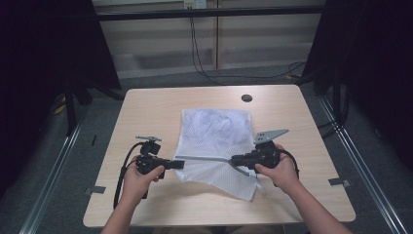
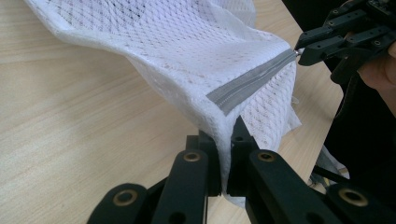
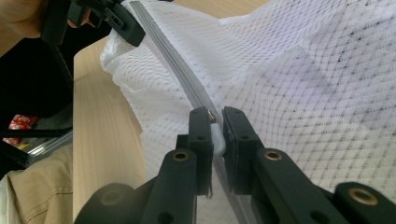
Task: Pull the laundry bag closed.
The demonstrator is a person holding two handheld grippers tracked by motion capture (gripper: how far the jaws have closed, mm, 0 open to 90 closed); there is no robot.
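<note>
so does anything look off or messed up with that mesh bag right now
Nothing looks damaged or spilled. The white mesh bag is rumpled and lifted off the table along its grey zipper, because the left gripper pinches its corner and the right gripper clamps the white zipper pull.

The right hand-held gripper (image 3: 217, 135) pinches the white zipper pull (image 3: 217, 140) of a mesh bag (image 3: 303, 93). The grey zipper (image 3: 173, 60) runs up to the left hand-held gripper (image 3: 128, 29), above the counter (image 3: 102, 126).
</note>
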